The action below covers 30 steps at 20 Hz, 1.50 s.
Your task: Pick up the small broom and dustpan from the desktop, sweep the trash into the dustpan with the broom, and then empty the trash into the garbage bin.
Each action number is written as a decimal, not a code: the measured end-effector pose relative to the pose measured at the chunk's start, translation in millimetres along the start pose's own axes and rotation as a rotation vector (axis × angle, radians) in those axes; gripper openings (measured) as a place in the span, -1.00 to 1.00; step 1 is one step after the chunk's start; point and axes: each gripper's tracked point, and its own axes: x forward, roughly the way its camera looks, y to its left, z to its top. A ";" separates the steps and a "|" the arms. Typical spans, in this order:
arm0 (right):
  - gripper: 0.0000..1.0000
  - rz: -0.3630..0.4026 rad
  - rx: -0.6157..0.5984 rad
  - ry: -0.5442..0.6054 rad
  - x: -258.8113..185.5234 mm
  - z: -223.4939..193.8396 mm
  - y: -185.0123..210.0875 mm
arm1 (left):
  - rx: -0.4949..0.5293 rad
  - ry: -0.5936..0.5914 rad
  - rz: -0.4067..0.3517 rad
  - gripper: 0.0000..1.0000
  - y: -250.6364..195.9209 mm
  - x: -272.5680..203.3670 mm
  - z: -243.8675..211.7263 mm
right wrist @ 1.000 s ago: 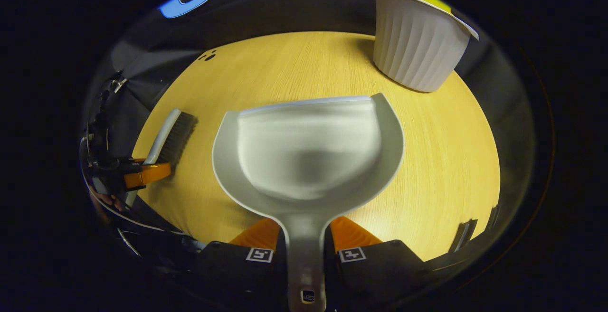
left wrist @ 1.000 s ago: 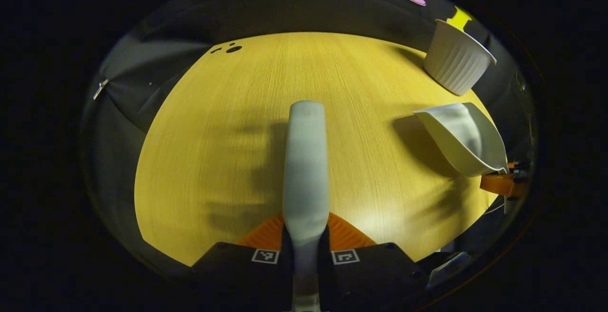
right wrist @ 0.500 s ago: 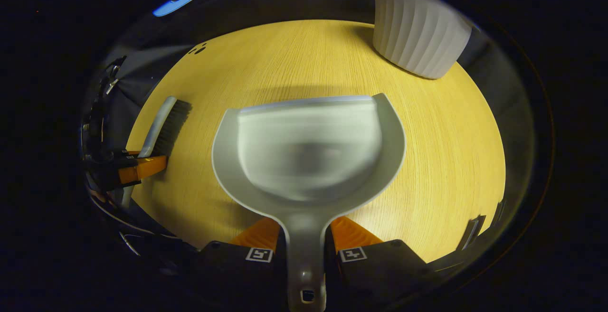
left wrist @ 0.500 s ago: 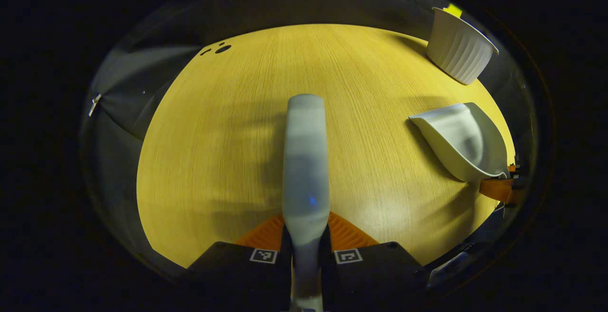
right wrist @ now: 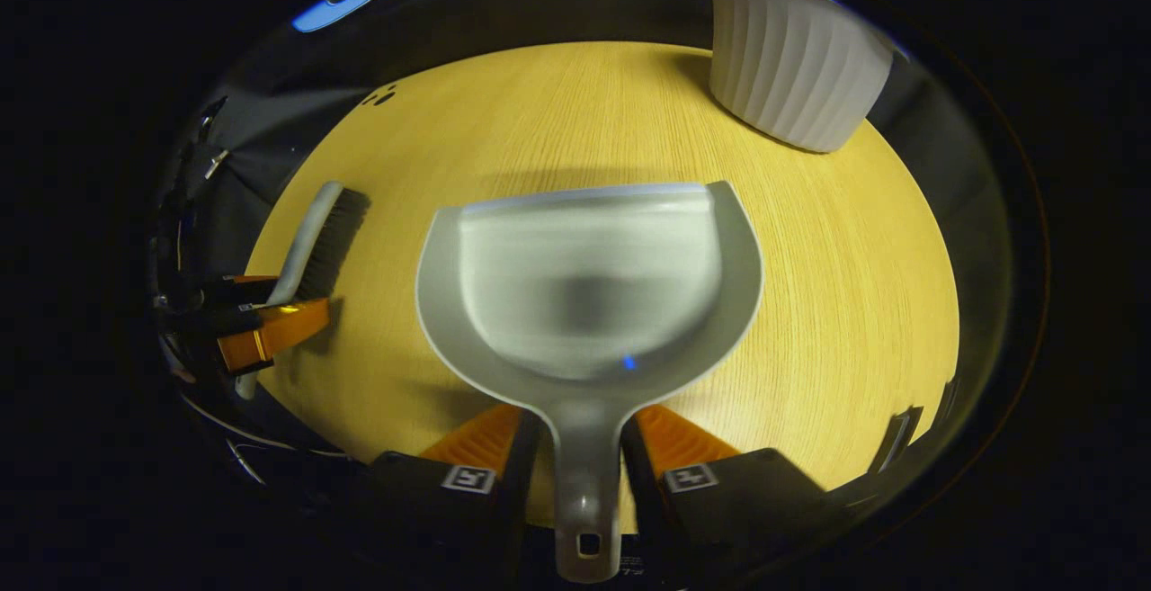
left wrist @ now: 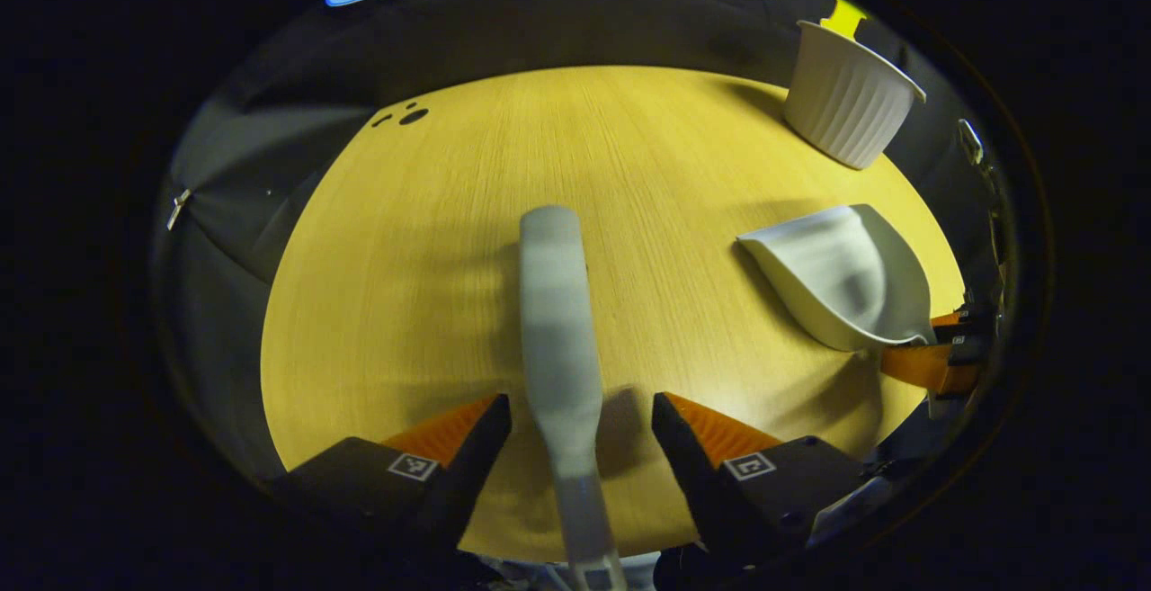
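The left gripper stood open around the broom; the right gripper, slightly parted, flanked the dustpan handle, apparently releasing both onto the tabletop.

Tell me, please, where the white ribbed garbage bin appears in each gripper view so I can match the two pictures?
Left gripper view: garbage bin at upper right, on the table's far edge, beyond the dustpan.
Right gripper view: garbage bin at top right, larger.
Shared landmark: the dark holes at the table's far left.

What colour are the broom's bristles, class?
Black. The broom shows its dark bristles best in the right gripper view, lying on the desk's left side.
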 end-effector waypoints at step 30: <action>0.96 0.015 -0.212 -0.763 -245.9 60.2 110.5 | -0.126 -0.837 0.029 0.96 -13.1 -304.8 5.5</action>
